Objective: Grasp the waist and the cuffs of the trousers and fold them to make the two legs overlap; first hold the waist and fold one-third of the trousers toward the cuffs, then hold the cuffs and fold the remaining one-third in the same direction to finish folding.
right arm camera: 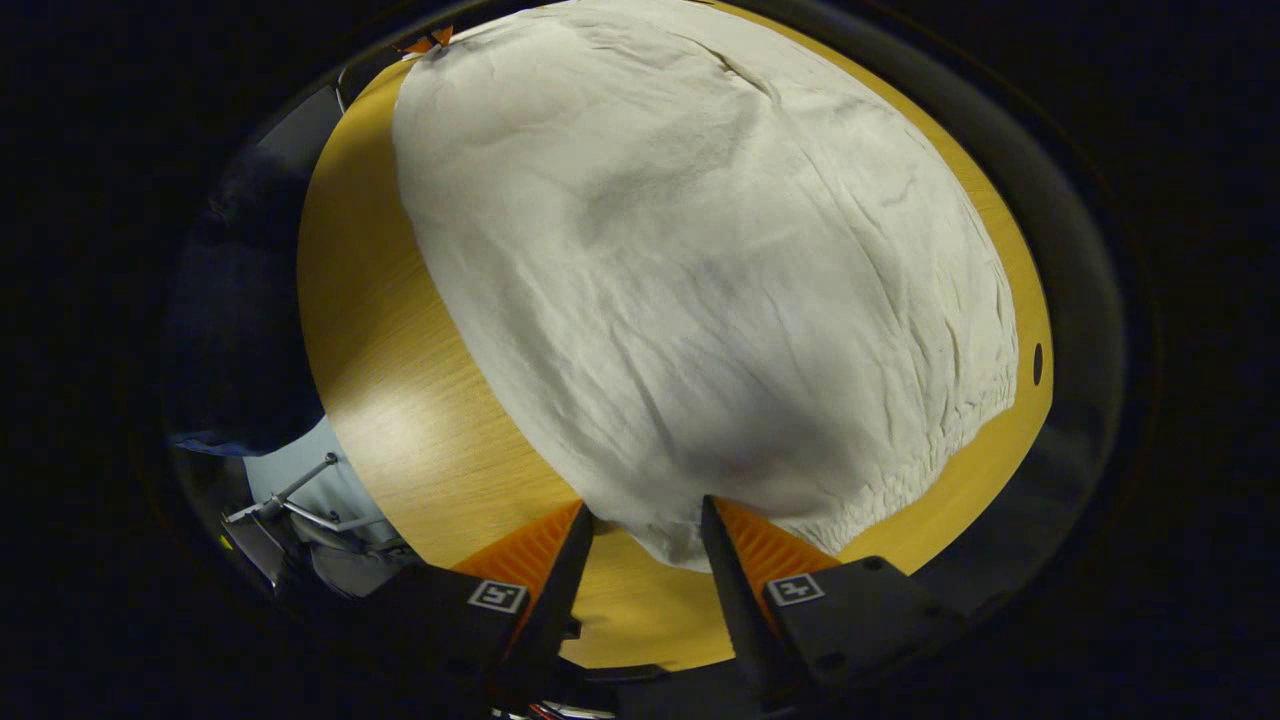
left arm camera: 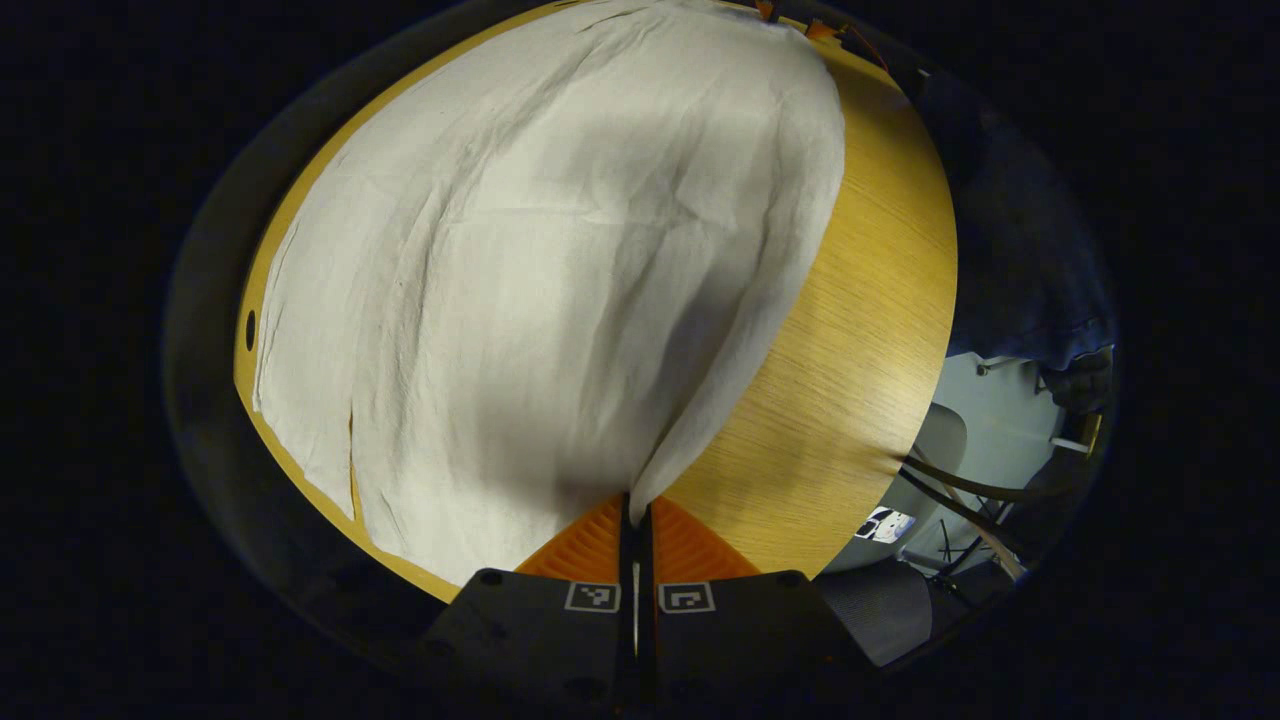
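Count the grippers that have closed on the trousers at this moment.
1. The left gripper pinches a trouser corner; the right gripper stands open around the elastic waist edge.

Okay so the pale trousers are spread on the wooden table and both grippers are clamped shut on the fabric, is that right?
Not quite. The left gripper is shut on the trousers, but in the right gripper view the right gripper is open, its fingers straddling the fabric edge. The wooden table part holds.

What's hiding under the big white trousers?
The trousers lie spread on a wooden table, whose bare top shows beside them. The tabletop beneath the cloth is covered, so whether anything else sits under there cannot be seen.
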`<action>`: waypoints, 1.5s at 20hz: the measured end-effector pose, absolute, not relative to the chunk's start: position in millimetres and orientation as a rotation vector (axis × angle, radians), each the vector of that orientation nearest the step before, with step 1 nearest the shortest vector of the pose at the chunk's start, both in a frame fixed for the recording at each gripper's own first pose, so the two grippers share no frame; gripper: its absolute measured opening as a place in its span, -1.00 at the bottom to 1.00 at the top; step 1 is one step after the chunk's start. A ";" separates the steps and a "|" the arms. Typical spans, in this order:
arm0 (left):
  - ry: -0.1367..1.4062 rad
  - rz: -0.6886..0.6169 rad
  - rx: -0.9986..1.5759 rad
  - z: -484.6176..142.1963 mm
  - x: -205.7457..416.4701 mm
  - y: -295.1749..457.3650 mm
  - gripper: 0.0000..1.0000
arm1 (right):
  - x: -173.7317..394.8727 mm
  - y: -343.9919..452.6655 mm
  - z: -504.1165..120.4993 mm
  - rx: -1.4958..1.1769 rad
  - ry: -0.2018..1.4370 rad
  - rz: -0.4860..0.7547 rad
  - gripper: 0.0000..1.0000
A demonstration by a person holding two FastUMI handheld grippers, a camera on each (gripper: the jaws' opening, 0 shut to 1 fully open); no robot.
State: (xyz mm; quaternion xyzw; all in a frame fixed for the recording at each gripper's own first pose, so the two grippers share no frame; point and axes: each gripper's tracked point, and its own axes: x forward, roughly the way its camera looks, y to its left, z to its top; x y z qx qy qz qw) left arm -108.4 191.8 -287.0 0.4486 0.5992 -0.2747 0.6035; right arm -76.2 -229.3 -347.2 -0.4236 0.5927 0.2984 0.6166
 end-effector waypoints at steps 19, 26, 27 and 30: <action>1.173 -0.337 0.719 -261.2 -77.2 186.6 -1.00 | -26.6 -221.8 -293.4 -0.672 1.165 0.331 -0.86; 0.838 -0.012 0.524 -190.5 46.8 198.3 -1.00 | 83.8 -216.5 -214.0 -0.427 0.856 0.058 -0.86; 0.784 0.027 0.499 -180.0 70.0 199.5 -1.00 | 101.1 -215.5 -201.7 -0.383 0.821 0.024 -0.86; 0.641 0.137 0.411 -151.0 143.6 205.9 -1.00 | 143.5 -216.5 -184.1 -0.271 0.730 -0.056 -0.85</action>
